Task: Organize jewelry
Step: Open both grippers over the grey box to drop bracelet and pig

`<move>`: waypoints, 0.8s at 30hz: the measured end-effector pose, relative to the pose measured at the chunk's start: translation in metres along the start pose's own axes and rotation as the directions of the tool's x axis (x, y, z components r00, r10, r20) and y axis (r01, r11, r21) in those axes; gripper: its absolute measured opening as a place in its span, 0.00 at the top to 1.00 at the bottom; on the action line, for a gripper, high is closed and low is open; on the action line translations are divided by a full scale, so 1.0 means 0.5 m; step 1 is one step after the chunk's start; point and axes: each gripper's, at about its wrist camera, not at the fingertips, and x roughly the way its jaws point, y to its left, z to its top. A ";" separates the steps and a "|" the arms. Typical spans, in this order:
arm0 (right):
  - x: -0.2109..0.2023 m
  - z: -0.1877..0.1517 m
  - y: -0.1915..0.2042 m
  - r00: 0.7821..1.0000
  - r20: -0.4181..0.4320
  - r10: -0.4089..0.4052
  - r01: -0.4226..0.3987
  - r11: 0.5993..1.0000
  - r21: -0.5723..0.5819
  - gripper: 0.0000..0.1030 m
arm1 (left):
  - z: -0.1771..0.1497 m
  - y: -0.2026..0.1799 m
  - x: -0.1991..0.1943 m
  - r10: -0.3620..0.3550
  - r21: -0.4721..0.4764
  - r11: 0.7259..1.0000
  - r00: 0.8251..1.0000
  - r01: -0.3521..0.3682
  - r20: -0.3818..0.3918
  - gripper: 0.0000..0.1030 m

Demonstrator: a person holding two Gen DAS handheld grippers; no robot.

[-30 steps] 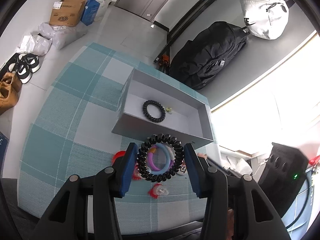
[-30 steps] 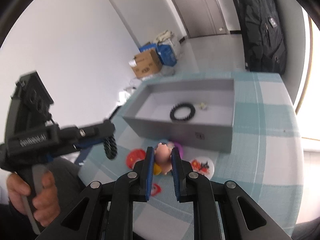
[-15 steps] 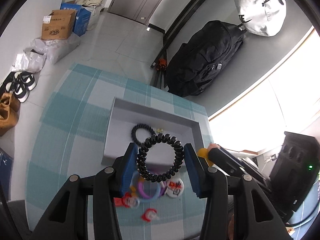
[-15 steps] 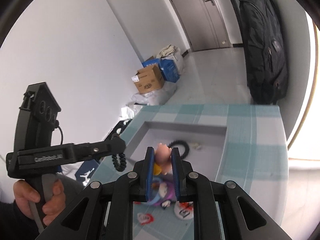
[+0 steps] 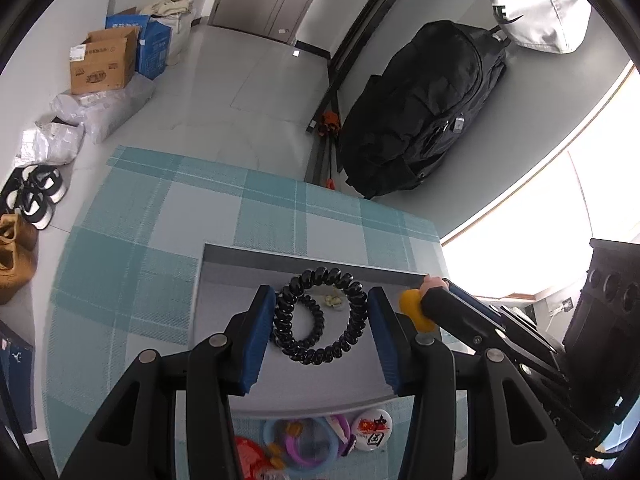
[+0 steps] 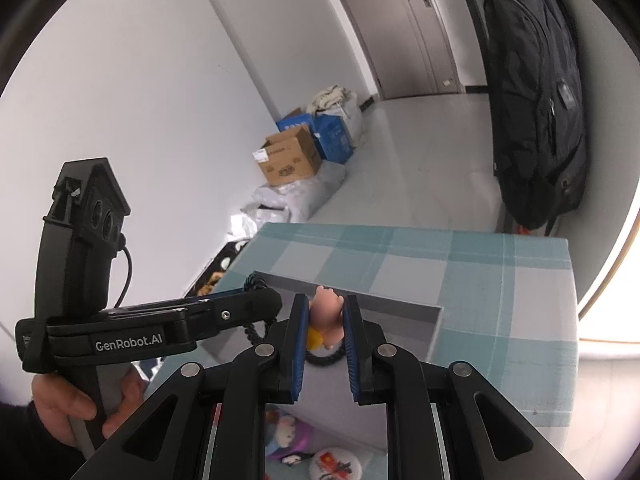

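My left gripper [image 5: 321, 300] is shut on a black spiral hair tie [image 5: 325, 274] and holds it flat over the grey tray [image 5: 312, 257]. A second black coil tie [image 6: 325, 358] and a small pale trinket [image 5: 333, 300] lie on the tray floor. My right gripper [image 6: 326, 305] is shut on a pink and yellow figurine charm [image 6: 326, 316], level with the tray's far wall. In the left wrist view that charm [image 5: 414, 309] hangs at the tray's right end. The right wrist view shows the left gripper [image 6: 248, 312] from the side, gripped by a hand [image 6: 60, 404].
The tray sits on a teal checked tablecloth [image 5: 132, 264]. In front of its near wall lie loose pieces: blue and purple rings [image 5: 304, 446], a white round badge [image 5: 372, 429], a red piece [image 5: 248, 454]. Boxes [image 5: 102, 62], shoes [image 5: 34, 196] and a black backpack [image 5: 424, 112] stand beyond.
Both grippers have travelled forward from above the loose pieces to over the tray, each keeping its hold. The tray has slid down the frames and the loose pieces now sit at the bottom edge.
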 end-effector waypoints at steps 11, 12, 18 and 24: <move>0.014 0.003 -0.020 1.000 -0.007 -0.010 0.010 1.000 -0.006 0.84 | 0.016 0.001 0.026 -0.013 0.016 1.000 1.000 0.013 -0.024 0.59; 0.018 0.002 -0.021 1.000 -0.012 -0.015 0.015 1.000 -0.013 0.84 | 0.016 0.000 0.026 -0.019 0.017 1.000 0.999 0.019 -0.026 0.59; 0.027 0.001 -0.037 0.999 -0.026 -0.036 0.036 0.999 -0.008 0.84 | 0.016 -0.016 0.035 -0.017 0.037 0.999 0.999 0.019 -0.033 0.59; 0.004 0.009 -0.055 0.999 0.003 -0.033 0.033 0.999 0.012 0.80 | 0.018 -0.024 0.028 -0.056 0.046 0.997 0.998 0.058 -0.025 0.36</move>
